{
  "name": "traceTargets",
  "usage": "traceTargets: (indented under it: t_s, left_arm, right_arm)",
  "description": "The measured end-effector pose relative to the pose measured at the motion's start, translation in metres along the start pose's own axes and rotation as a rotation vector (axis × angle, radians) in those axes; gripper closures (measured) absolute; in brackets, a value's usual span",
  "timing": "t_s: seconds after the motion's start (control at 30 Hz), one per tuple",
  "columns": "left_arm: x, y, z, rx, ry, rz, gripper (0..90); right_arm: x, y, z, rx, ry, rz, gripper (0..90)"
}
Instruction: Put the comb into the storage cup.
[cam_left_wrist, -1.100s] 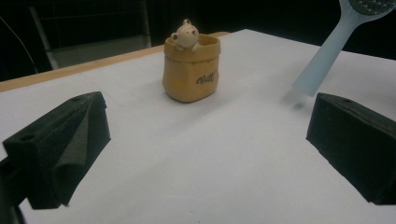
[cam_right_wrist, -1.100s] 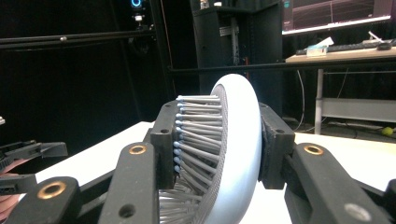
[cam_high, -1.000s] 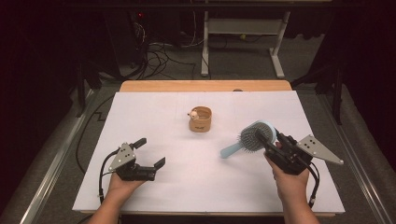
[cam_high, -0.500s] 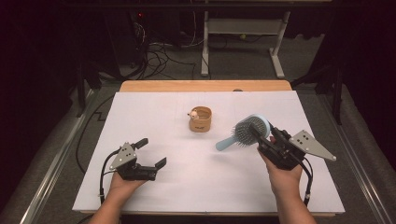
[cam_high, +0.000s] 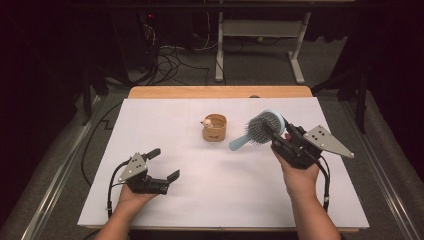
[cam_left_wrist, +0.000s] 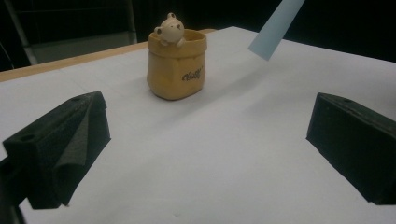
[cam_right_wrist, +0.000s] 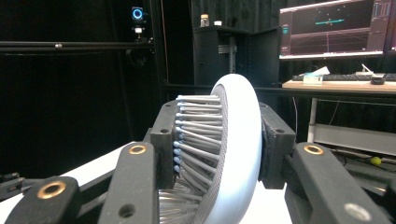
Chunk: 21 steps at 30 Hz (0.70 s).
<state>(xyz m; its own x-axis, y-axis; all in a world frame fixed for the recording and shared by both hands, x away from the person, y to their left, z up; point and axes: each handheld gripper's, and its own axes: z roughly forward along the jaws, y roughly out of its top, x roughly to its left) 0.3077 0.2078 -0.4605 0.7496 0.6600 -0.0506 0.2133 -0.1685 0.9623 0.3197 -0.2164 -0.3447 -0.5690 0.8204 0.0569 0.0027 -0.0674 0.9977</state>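
Note:
My right gripper is shut on the round head of a light-blue hairbrush, lifted off the table at the right. The brush handle points left and down toward a small tan sack-shaped pot with a bear figure on its rim. In the right gripper view the jaws clamp the brush head, one pad on the bristles and one on its back. My left gripper rests open on the white sheet at the front left. Between its pads lies bare sheet, with the pot farther off and the handle tip above.
A white sheet covers the table, with a wooden edge at the back. Cables and a desk frame stand on the dark floor beyond. A monitor and a desk show in the right gripper view.
My right gripper has carried the hairbrush up and to the left, bringing the handle closer to the pot. The left gripper has stayed put.

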Motion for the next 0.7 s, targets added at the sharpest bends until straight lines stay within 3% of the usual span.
traceTargets:
  t_s: [0.7]
  left_arm:
    - [-0.003,0.001,-0.001,-0.009,-0.019,0.009,0.6]
  right_arm:
    - [-0.007,0.014,0.042,-0.009,-0.015,0.015,59.9]
